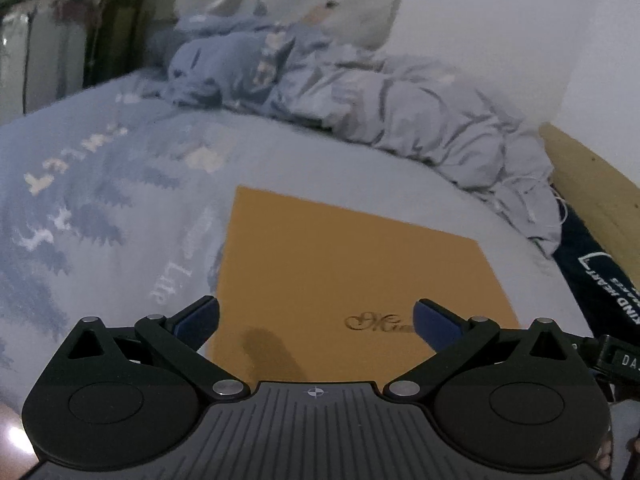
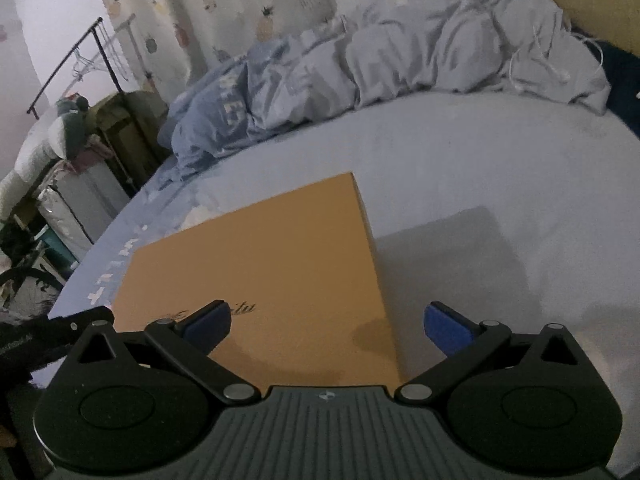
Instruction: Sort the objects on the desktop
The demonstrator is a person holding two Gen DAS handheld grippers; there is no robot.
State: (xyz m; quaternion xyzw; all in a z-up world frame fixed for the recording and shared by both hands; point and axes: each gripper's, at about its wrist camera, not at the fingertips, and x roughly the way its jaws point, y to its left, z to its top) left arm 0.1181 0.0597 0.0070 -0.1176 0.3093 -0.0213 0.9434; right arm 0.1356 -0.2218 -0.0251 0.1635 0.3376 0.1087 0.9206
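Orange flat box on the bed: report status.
Left gripper open, right gripper open, both empty. Orange flat cardboard box lies closed on blue bedsheet. Nothing blocking.

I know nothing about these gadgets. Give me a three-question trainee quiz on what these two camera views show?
1. True or false: the left gripper is clamped on the orange box.
2. What does the orange box rest on?
A. a wooden desk
B. a blue-grey bed sheet
C. a metal shelf
3. Fill the gap: behind the box lies a crumpled ____.

Key
1. False. Both it and the right gripper stand open, holding nothing.
2. B, the bed sheet.
3. Duvet, bunched along the far side of the bed.
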